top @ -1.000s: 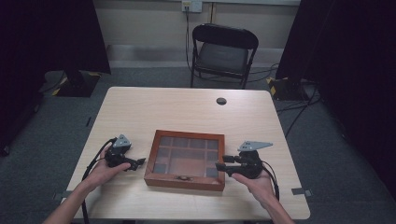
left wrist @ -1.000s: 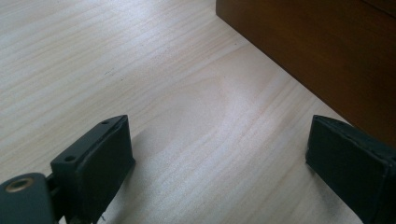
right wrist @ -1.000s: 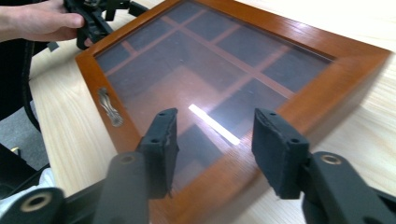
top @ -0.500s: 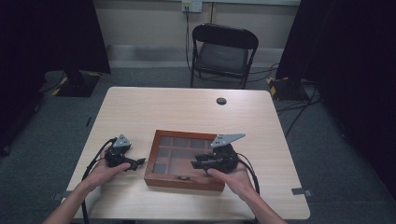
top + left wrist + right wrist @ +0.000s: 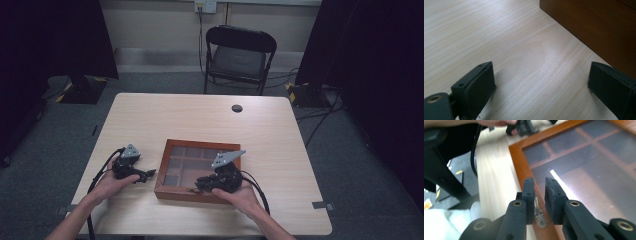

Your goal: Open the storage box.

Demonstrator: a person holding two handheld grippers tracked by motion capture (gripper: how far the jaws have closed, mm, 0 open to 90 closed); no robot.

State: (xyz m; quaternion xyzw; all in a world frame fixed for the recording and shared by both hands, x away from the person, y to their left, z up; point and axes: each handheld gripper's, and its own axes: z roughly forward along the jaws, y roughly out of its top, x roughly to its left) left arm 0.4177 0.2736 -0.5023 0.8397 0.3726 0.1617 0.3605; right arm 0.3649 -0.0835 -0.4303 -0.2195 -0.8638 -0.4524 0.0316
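Note:
A brown wooden box (image 5: 165, 172) with a glass lid over several compartments lies on the near middle of the table. My right gripper (image 5: 199, 184) hangs over the box's front rim (image 5: 520, 162). Its jaws (image 5: 539, 187) have just been closing and now stand a narrow slit apart, pinching a small metal latch (image 5: 539, 218) on that rim. My left gripper (image 5: 149, 173) rests on the table just left of the box. It is open (image 5: 541, 85), with bare wood between its pads and the box's side wall (image 5: 594, 27) just ahead to the right.
The light wooden table (image 5: 200, 120) has a small dark round disc (image 5: 237, 108) near its far edge. A black folding chair (image 5: 239, 52) stands behind the table. The left hand and its gripper (image 5: 524, 127) show beyond the box's corner.
My right gripper has slid left from the box's right end along the front rim to near its middle, and its jaws have narrowed. The left gripper has stayed put.

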